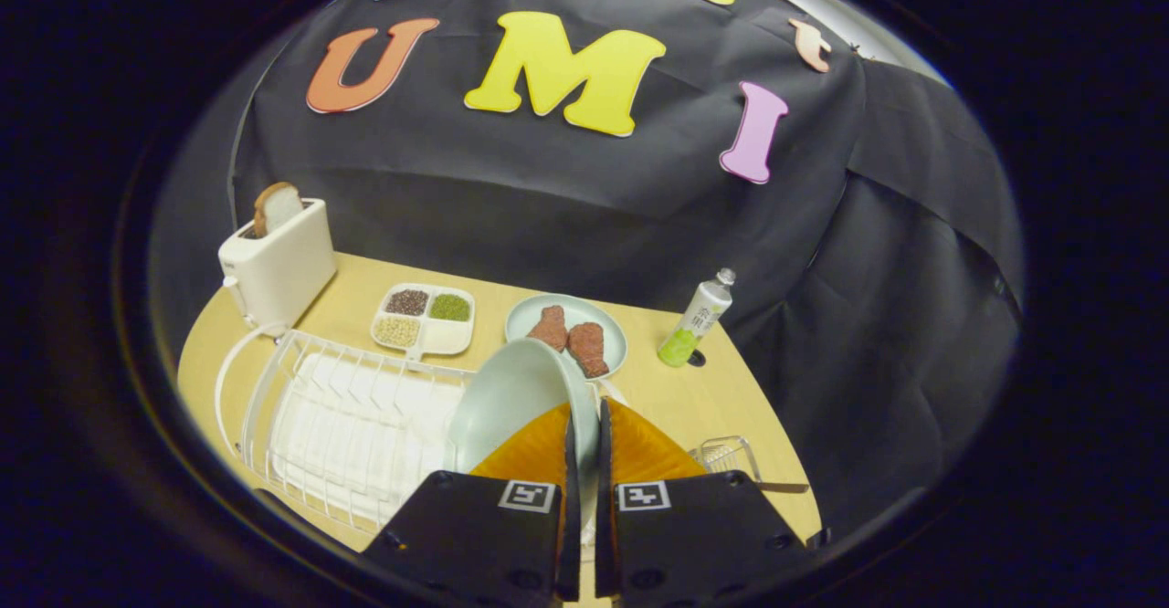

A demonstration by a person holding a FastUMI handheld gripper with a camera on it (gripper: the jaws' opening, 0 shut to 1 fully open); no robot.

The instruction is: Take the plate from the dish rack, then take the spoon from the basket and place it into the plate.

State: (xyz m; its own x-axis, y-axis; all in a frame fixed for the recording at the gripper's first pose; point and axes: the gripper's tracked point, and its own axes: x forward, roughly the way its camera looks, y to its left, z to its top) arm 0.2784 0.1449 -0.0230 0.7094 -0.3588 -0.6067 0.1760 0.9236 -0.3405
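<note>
A pale green plate [507, 398] stands on edge, tilted, between my fingers, and my gripper [584, 421] is shut on its rim. It hangs above the right end of the white wire dish rack [338, 416]. To the right of my fingers a small wire basket [726, 455] sits on the table, with a spoon handle [781, 487] sticking out of it to the right.
On the wooden table [676, 398] beyond the rack stand a white toaster [279, 266] with a bread slice, a divided tray [423, 319] of beans, a second plate [566, 334] with two brown pieces of food, and a small bottle [696, 320].
</note>
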